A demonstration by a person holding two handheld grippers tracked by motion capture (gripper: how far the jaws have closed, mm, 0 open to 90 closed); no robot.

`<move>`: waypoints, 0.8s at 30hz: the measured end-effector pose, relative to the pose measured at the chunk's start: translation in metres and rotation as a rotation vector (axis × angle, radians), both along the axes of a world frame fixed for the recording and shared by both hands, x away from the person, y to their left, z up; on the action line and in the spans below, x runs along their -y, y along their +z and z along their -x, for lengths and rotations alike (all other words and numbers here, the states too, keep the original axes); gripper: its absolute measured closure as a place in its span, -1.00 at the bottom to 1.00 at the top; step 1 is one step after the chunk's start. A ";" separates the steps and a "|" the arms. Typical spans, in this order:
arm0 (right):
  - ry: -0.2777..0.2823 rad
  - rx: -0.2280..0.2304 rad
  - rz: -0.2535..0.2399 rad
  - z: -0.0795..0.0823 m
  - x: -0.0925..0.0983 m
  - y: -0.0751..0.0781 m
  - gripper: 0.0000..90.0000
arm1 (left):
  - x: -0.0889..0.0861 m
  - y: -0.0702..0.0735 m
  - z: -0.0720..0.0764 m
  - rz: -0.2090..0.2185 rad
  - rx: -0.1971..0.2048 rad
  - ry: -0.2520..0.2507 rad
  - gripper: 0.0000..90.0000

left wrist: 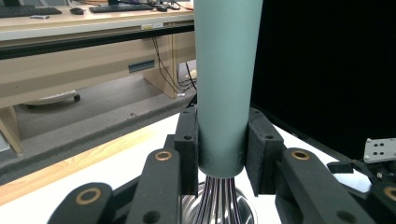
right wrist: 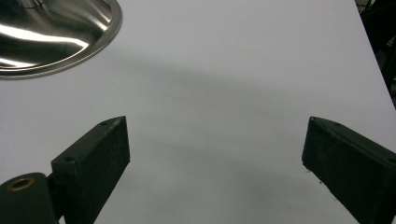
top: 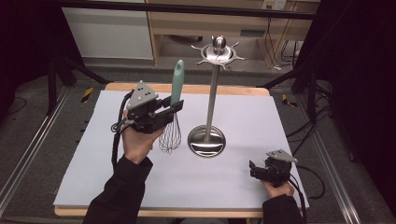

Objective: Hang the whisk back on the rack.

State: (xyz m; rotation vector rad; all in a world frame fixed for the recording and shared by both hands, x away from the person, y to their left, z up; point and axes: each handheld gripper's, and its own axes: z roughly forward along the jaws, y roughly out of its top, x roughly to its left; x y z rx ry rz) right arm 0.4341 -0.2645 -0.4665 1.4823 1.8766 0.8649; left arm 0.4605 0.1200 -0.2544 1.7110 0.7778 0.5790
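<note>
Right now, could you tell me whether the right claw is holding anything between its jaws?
No, the right claw has its jaws spread wide apart over the bare white table, with nothing between them.

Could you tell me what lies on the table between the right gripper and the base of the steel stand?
Nothing: bare white table runs from the open right gripper to the stand's base, in the right gripper view.

Whisk (top: 173, 105): teal handle, silver wires. Stand (top: 208, 120): shiny steel. Table cover (top: 243, 116): plain white. Tongs: black.
</note>
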 end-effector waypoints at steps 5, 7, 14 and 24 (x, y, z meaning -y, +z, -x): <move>-0.001 0.000 0.002 0.000 0.001 0.000 -0.82 | 0.006 0.003 -0.002 -0.004 0.001 -0.014 0.52; -0.003 -0.003 -0.001 0.000 0.000 0.000 -0.82 | 0.009 0.004 -0.002 -0.008 0.002 -0.018 0.52; -0.002 -0.001 -0.002 0.000 0.001 0.000 -0.82 | 0.016 0.008 -0.006 -0.026 0.000 -0.023 0.52; 0.001 -0.001 0.001 -0.001 0.001 0.000 -0.82 | 0.022 0.007 -0.014 -0.043 -0.015 -0.024 0.52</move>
